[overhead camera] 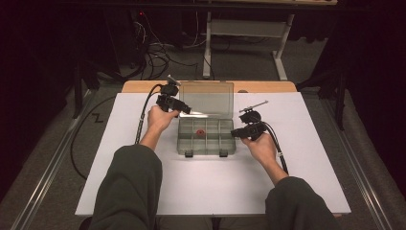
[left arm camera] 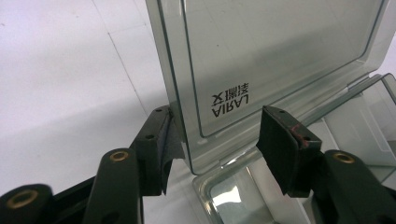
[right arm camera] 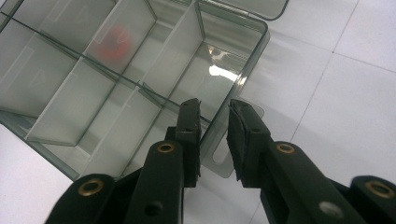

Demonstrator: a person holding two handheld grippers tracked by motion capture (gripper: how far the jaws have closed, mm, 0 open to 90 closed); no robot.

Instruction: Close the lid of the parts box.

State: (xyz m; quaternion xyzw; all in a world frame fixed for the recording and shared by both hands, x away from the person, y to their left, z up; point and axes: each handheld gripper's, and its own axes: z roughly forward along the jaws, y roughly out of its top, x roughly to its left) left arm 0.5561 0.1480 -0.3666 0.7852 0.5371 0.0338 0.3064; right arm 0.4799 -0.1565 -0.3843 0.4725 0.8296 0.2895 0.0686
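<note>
A: Step in hand is judged to be closing the lid [left arm camera: 280, 51] of the compartment box [overhead camera: 207, 136]. Lid stands upright, hinged at the far side of the box as seen from above.

B: Left claw [left arm camera: 217, 140]?
A: Half open. Lid's side edge sits between the jaws; one pad [left arm camera: 161, 140] is touching or nearly touching the edge, the other pad [left arm camera: 278, 147] is apart from the lid face. No grip yet.

B: Right claw [right arm camera: 214, 135]?
A: Narrow gap, jaws straddling the box's side wall at the front latch tab [right arm camera: 224, 161]. Whether the pads press on the wall cannot be told. Box appears to be steadied there.

B: How should it be done well?
A: Lid to be taken close to its free corner, swung down on the hinge rather than pushed sideways; box to be kept pinned on the worktop [overhead camera: 143, 191]. Red piece [overhead camera: 200, 132] in a middle compartment, ahead-left of the right claw, is to be left undisturbed.
</note>
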